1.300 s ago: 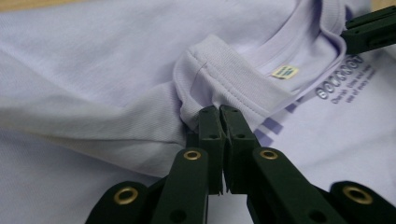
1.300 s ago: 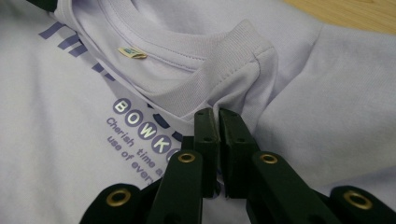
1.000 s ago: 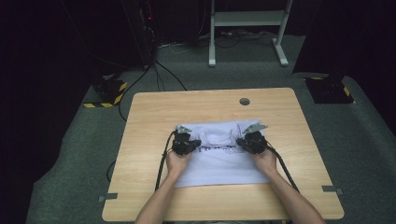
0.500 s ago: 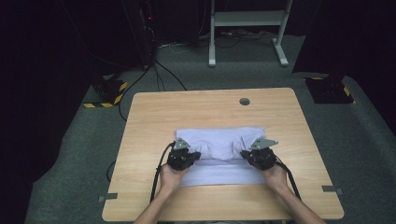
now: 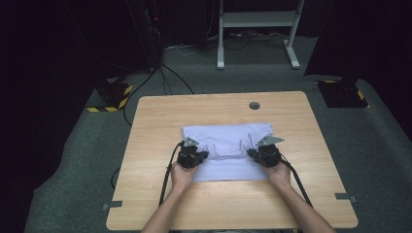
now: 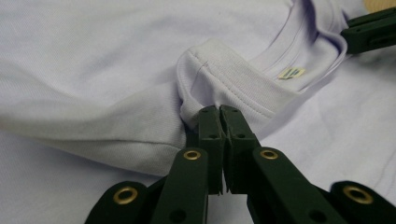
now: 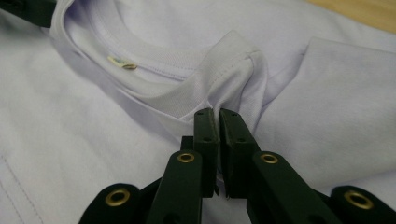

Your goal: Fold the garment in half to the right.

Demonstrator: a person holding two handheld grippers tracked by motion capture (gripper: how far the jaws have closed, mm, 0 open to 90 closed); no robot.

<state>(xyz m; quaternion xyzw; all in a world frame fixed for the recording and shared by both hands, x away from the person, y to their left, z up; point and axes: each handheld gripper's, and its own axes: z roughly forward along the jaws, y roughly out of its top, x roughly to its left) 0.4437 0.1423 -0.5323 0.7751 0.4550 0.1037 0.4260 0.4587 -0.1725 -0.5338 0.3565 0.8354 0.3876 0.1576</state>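
Note:
A pale lilac T-shirt [image 5: 226, 138] lies folded on the wooden table [image 5: 155, 121]. My left gripper [image 5: 203, 156] is shut on the shirt's shoulder seam beside the collar [image 6: 224, 86], with the cloth bunched at its tips [image 6: 219, 111]. My right gripper [image 5: 251, 154] is shut on the opposite shoulder seam [image 7: 233, 60], its tips [image 7: 218, 113] pinching the fabric. The neck label [image 6: 290, 72] shows inside the collar, and again as the label [image 7: 122, 63] in the right gripper view. The other gripper's jaw pokes in at each view's top corner.
A round cable hole [image 5: 254, 105] sits in the table's far edge. Black cables trail from both grippers over the near edge. A white metal stand [image 5: 255, 29] and dark boxes with hazard stripes [image 5: 114, 94] are on the floor beyond.
Both grippers have drawn the collar edge toward the person, folding the shirt's top over its lower part. The grippers now sit nearer the table's front than a second ago.

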